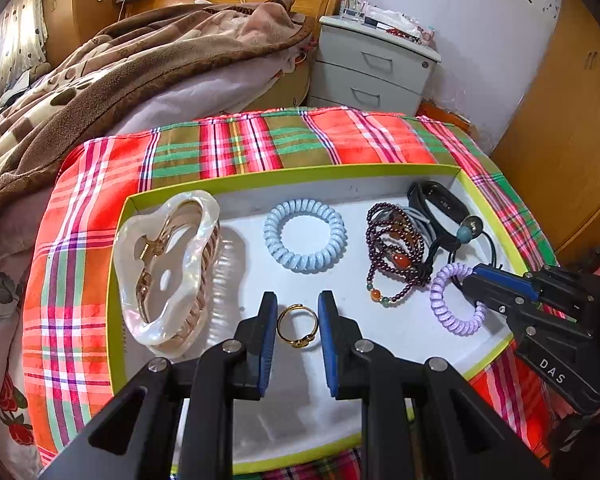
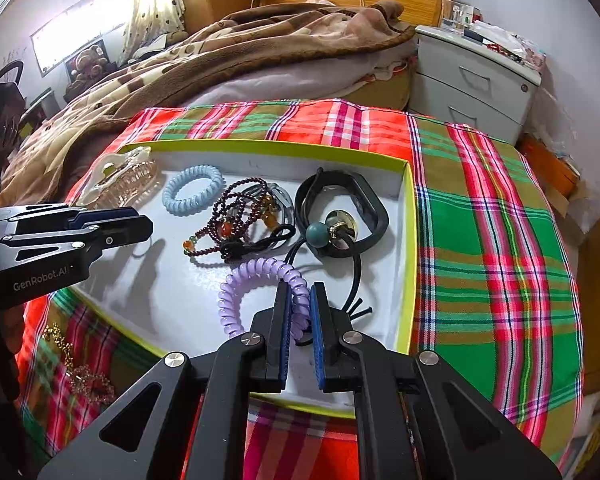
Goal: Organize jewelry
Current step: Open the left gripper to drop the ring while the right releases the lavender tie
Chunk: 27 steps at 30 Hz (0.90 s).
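A white tray with a lime rim (image 1: 300,170) (image 2: 410,248) lies on a plaid cloth. In it are a pearly hair claw (image 1: 168,268) (image 2: 120,180), a blue coil hair tie (image 1: 304,235) (image 2: 192,190), dark red bead bracelets (image 1: 396,256) (image 2: 236,216), a black band (image 1: 436,200) (image 2: 340,208), a purple coil hair tie (image 1: 454,296) (image 2: 256,292) and a gold ring (image 1: 298,326). My left gripper (image 1: 298,312) (image 2: 136,222) is open, its fingers on either side of the ring. My right gripper (image 2: 300,300) (image 1: 474,280) is shut on the purple coil tie.
A bed with a brown blanket (image 1: 120,64) lies behind the cloth. A grey bedside cabinet (image 1: 376,68) stands at the back right. A gold chain (image 2: 60,344) and pink beads (image 2: 92,380) lie on the cloth left of the tray.
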Tool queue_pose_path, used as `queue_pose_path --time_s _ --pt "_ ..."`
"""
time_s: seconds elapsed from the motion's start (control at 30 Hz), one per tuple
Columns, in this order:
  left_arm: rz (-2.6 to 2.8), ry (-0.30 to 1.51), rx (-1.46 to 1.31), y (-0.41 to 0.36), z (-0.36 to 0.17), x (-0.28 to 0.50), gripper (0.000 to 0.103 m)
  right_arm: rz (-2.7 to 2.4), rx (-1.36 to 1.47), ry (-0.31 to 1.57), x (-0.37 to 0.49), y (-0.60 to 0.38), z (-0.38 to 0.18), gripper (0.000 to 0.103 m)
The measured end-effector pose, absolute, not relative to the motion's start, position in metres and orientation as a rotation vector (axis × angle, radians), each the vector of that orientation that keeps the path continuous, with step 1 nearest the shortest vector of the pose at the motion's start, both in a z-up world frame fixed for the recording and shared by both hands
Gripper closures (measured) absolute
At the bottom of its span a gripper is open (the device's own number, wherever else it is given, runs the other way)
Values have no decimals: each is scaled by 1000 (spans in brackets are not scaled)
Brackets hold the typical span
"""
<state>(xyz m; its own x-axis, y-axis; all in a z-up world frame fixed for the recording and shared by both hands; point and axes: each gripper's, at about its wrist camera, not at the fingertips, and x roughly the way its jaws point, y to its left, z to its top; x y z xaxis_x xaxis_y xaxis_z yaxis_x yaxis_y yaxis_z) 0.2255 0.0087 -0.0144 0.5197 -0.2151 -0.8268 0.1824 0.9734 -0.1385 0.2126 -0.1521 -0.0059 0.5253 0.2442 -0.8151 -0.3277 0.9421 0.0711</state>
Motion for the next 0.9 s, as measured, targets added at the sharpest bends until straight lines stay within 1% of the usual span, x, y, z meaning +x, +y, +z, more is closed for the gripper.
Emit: queue_pose_path --time_s 0.43,0.47,0.57,0.9 --pt "-248 1008 -53 11 -17 228 81 334 -90 954 212 -153 -5 93" --pt "-249 1009 -56 11 -17 228 80 333 -88 954 213 -153 -5 93" --pt "-250 1008 -56 11 -17 228 72 328 -88 953 214 -153 -5 93" --pt "-249 1011 -55 9 -16 226 66 319 -75 942 213 -155 -3 92"
